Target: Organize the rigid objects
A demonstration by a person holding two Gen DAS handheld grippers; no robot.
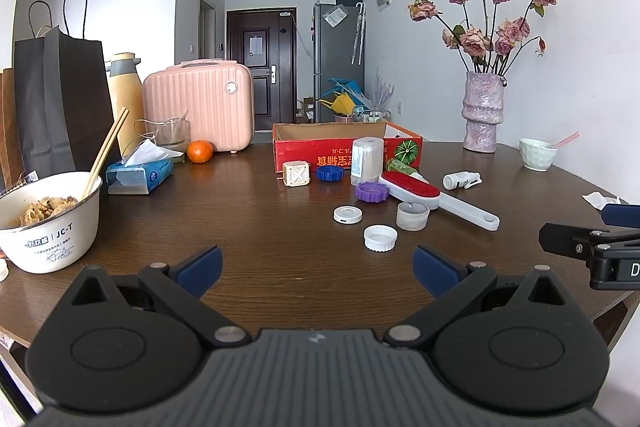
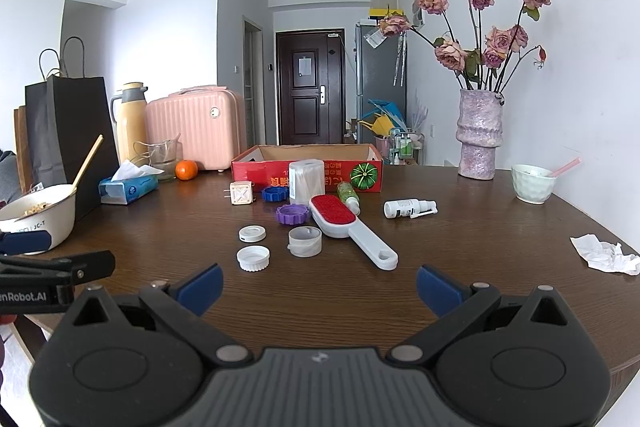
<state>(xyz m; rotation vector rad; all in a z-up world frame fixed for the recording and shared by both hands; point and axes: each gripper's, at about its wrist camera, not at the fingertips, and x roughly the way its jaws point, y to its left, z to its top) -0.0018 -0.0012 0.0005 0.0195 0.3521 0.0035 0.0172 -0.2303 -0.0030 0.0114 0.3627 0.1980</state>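
Both the left tongs (image 1: 316, 269) and right tongs (image 2: 318, 287) hang spread apart and empty over the brown surface (image 1: 260, 223), short of scattered caps, a lint brush (image 2: 348, 229) and a red box (image 2: 308, 167); a hallway door (image 2: 310, 87) lies beyond.

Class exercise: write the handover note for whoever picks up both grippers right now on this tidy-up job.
Left gripper: open, empty, above the near table edge. Right gripper: likewise.
All loose items lie in front of the red cardboard box: lint brush, purple cap, blue cap, two white caps, spray bottle, plug cube.
Done: nothing visibly boxed.
Left: everything.
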